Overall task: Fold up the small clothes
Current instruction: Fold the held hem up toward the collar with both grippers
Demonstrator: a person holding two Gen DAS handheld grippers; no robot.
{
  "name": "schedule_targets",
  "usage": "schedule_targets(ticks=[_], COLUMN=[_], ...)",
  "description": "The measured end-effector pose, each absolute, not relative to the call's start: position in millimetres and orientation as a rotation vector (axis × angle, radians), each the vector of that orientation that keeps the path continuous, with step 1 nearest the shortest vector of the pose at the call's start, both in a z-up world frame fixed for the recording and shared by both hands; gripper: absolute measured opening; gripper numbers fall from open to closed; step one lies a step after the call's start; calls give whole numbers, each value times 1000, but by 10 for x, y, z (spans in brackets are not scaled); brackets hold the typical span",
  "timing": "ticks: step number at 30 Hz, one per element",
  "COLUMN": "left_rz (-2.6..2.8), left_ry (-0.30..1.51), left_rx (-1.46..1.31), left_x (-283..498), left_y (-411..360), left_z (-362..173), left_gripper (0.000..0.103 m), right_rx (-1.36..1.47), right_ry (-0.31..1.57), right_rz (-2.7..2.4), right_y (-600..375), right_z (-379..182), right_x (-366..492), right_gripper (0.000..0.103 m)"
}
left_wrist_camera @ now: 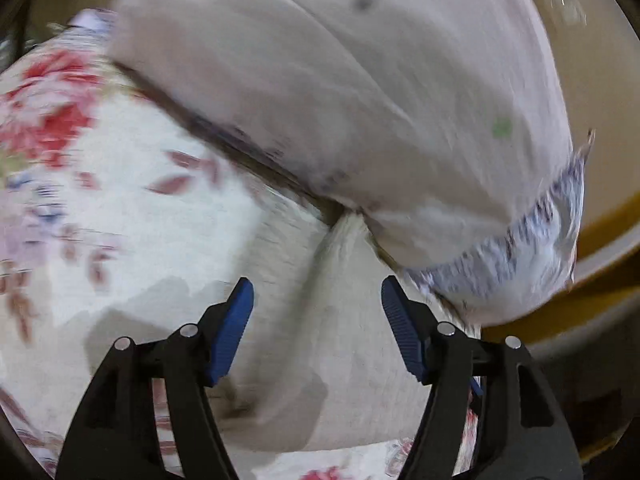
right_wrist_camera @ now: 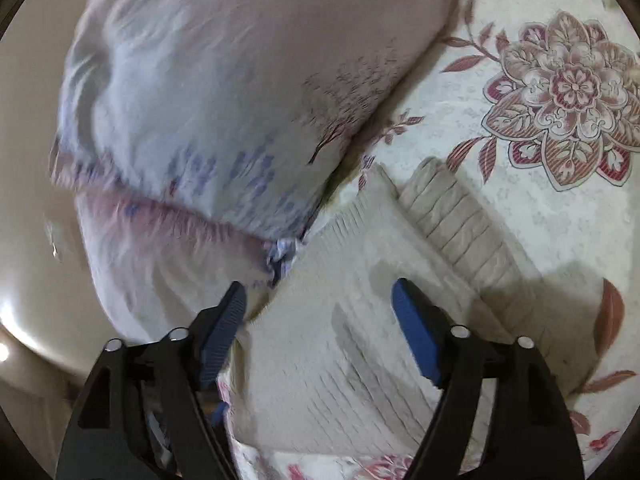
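Garment: small cream ribbed knit [right_wrist_camera: 360,320], already part folded, lies flat on the floral bedspread [right_wrist_camera: 560,220]; it sits directly under and between the fingers of the right hand-held gripper [right_wrist_camera: 320,332].
Sleeve or cuff: a ribbed band [right_wrist_camera: 460,216] lies ahead and to the right of the right hand-held gripper, touching the main panel.
Left hand-held gripper [left_wrist_camera: 318,328]: fingers spread wide, holding nothing, hovering over the same cream knit [left_wrist_camera: 352,340]; a raised crease [left_wrist_camera: 344,228] runs just ahead of its tips.
Right hand-held gripper: also spread, empty, not clamped on cloth.
Obstacle: a pale lilac pillow [right_wrist_camera: 224,80] lies ahead and left of the right hand-held gripper, its ruffled edge touching the garment's far corner.
Step judged: taking hold of an edge for the next fold.
Doing it well: each hand-held gripper should likely pinch one near corner through both layers, lift evenly, and lay the fold away from the pillow so the ruffle is not caught.
Risk: left view is blurred; edge position there is uncertain.
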State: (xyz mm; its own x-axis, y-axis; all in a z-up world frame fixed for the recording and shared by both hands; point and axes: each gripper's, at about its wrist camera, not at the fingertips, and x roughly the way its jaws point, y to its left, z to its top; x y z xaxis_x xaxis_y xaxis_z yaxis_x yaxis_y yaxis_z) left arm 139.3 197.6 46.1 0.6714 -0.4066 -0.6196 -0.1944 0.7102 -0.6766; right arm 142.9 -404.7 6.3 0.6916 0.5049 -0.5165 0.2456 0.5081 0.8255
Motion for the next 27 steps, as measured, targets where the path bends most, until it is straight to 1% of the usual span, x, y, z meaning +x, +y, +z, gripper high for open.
schedule_targets(ticks=[2, 5, 8, 9, 11, 12, 13, 14, 15, 16, 18, 20, 24, 26, 27], left_rz=[-109, -166, -228, -222, -214, -198, -172, -176, -180, -176, -226, -308, -547, -661, -730], left_ry=[880, 973, 1027, 1009, 997, 1001, 1008, 1040, 1064, 1049, 1009, 957, 869, 863, 872], left_rx=[-822, -887, -822, -786, -742, -716, -687, -695, -745, -769, -804, -846, -885, -926, -969], left_x=[1314, 1426, 1549, 1520, 1591, 1639, 1676, 1718, 1748, 1734, 1700, 1684, 1824, 1968, 2046], left_y=[2128, 2135, 1870, 1781, 1674, 1628, 1597, 1578, 1554, 1545, 1464, 1272, 426, -168, -465], left_z=[309, 91, -42, -41, -9, -3, 4, -32, -77, -59, 44, 254, 754, 824, 791], left_gripper=[67, 67, 67, 74, 75, 70, 57, 16, 16, 16, 14, 14, 14, 14, 16], right_rx=[935, 943, 931, 921, 903, 894, 889, 888, 888, 890, 893, 880, 865, 864, 865], right_ry=[833, 848, 859, 866, 879, 883, 887, 888, 891, 892, 893, 884, 845, 828, 820], right_rz=[149, 147, 150, 154, 169, 176, 182, 185, 190, 193, 200, 190, 160, 145, 136], right_y=[-4016, -4070, -4080, -4070, -4024, -4013, -4022, -4009, -4022, -4037, -4111, -4200, -4428, -4540, -4588], right_z=[124, 86, 55, 41, 33, 36, 46, 44, 41, 42, 46, 83, 189, 228, 239], right_x=[1315, 1251, 1224, 1220, 1211, 1200, 1183, 1186, 1172, 1160, 1114, 1071, 1006, 1000, 1007], right_gripper=[87, 87, 87, 87, 87, 87, 87, 87, 87, 86, 86, 86, 87, 87, 87])
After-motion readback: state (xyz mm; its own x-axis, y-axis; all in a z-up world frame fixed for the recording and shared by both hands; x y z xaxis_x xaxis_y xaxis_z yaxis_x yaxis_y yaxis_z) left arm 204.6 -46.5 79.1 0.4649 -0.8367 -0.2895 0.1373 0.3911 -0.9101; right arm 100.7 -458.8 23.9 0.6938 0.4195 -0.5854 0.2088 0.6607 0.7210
